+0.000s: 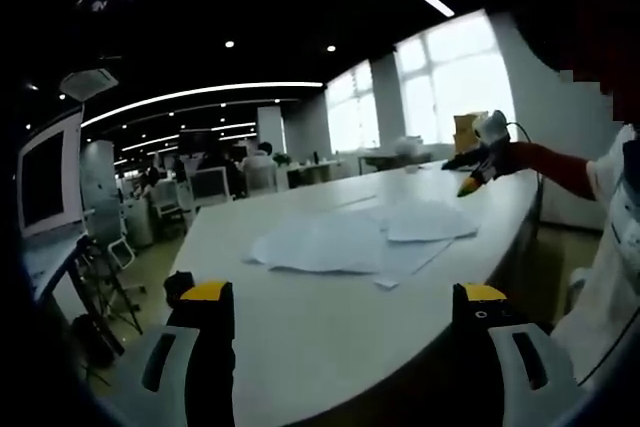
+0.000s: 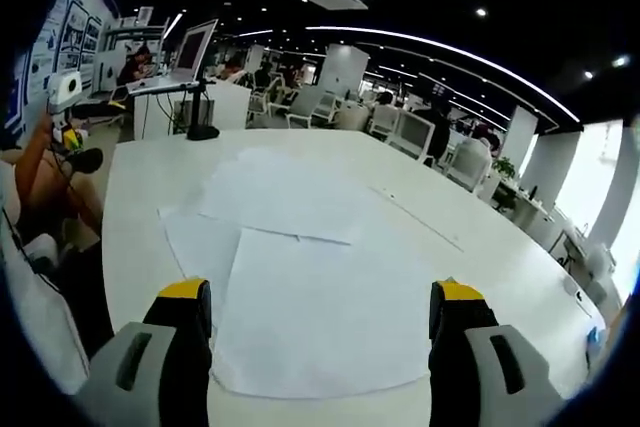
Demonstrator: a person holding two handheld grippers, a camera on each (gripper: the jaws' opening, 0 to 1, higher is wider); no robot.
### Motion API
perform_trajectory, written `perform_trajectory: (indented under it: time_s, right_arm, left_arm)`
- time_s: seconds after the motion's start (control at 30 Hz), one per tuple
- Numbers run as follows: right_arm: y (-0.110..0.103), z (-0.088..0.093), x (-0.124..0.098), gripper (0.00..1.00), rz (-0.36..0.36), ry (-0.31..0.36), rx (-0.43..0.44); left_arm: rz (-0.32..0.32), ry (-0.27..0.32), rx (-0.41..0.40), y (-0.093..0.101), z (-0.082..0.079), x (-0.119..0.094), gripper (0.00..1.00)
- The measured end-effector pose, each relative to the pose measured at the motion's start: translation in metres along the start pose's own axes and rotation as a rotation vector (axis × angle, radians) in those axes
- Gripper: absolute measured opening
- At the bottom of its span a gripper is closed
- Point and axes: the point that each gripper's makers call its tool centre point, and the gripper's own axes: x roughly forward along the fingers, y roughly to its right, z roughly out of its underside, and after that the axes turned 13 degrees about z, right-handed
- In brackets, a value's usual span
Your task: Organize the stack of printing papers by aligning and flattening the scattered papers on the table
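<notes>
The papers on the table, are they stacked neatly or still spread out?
Spread out. The papers lie fanned across the white table, overlapping at different angles with their edges out of line. Both tongs are open, touching nothing.

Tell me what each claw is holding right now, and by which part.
Nothing is held. The left claw and the right claw both stand open with empty gaps, and the scattered papers lie loose on the white table.

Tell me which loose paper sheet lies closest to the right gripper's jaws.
The paper sheet lying between the right gripper jaws, overlapping the others. The remaining sheets spread farther up the white table.
</notes>
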Motion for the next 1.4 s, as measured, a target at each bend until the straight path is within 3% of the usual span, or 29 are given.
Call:
perform_trajectory:
  time_s: [0.87,1.4]
  right_arm:
    - [0.002,0.016,0.010,0.85,-0.021,-0.030,0.018]
    - [-0.001,0.010,0.010,0.85,-0.023,-0.028,0.009]
  left_arm:
    - [0.000,-0.032,0.011,0.001,-0.004,0.005,0.92]
    - [0.003,-0.030,0.007,0.000,-0.004,0.003,0.92]
